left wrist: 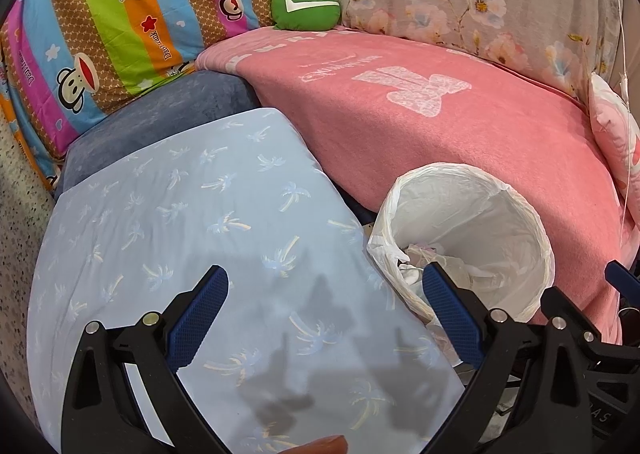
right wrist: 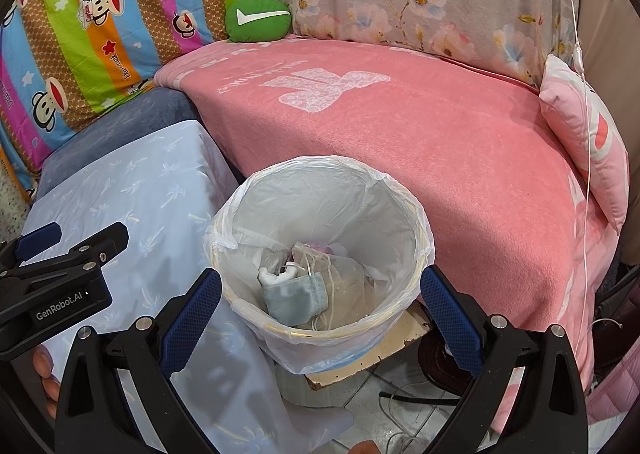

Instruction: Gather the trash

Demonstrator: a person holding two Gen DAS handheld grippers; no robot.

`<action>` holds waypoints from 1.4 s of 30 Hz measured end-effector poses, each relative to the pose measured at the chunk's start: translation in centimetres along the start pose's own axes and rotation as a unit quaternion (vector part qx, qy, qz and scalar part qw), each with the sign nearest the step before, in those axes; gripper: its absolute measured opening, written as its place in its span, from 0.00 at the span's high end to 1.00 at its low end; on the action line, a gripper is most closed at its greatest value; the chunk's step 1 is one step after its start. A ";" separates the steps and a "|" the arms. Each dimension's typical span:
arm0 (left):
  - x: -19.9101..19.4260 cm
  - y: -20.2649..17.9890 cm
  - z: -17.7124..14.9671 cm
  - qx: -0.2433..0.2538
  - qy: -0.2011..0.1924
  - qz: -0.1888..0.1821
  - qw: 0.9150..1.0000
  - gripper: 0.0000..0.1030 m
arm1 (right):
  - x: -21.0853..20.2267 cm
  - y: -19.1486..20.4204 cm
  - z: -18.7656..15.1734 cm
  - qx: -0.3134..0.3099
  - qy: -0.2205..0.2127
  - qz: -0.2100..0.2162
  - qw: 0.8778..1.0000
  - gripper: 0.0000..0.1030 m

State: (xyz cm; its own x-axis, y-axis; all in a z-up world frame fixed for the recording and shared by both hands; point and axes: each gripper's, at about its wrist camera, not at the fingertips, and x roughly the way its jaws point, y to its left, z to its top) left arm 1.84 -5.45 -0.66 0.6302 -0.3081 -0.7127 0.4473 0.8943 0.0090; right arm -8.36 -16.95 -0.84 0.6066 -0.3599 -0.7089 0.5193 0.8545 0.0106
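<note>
Both our tools are spread wide and carry nothing: the right tool [right wrist: 320, 310] hangs directly above the lined trash bin [right wrist: 320, 246], where the trash [right wrist: 296, 294] lies, while the left tool [left wrist: 326, 314] sits beside it over the blue cushion [left wrist: 200, 214]

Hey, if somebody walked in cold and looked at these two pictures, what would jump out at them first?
Probably the white-lined trash bin in the middle, beside the bed, with a face mask and crumpled wrappers already in it. Behind it the big pink blanket covers the bed, with a green cushion at the back against the striped cartoon bedding. Both the left gripper and the right gripper are open and empty.
</note>
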 end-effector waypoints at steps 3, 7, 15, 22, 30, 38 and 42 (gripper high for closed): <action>0.0 -0.1 0.0 0.002 -0.001 0.000 1.000 0.09 | 0.0 0.0 0.0 0.000 0.000 0.000 1.000 0.06; 0.0 -0.3 0.0 0.004 -0.002 0.002 1.000 0.09 | -0.1 -0.1 0.0 0.001 0.000 0.000 1.000 0.06; -0.3 -0.6 -0.1 0.000 -0.009 0.004 1.000 0.09 | 0.1 0.0 -0.6 0.002 0.002 -0.002 1.000 0.06; -0.2 -0.8 -0.2 0.003 -0.008 0.004 1.000 0.09 | 0.2 0.0 -0.6 0.005 0.002 -0.004 1.000 0.06; -0.2 -0.9 -0.2 0.004 -0.008 0.003 1.000 0.09 | 0.1 -0.1 -0.6 0.006 0.002 -0.005 1.000 0.06; -0.3 -1.2 -0.4 0.011 -0.008 0.001 1.000 0.09 | 0.0 -0.2 -0.7 0.008 0.001 -0.007 1.000 0.06; -0.3 -1.3 -0.5 0.010 -0.006 0.001 1.000 0.09 | -0.2 -0.3 -0.7 0.011 0.003 -0.010 1.000 0.06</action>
State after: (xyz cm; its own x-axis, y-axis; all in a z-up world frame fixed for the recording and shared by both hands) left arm 0.79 -6.37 -0.82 0.6386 -0.3107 -0.7041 0.4589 0.8881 0.0243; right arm -9.05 -16.87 -1.24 0.5928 -0.3751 -0.7126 0.5445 0.8387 0.0115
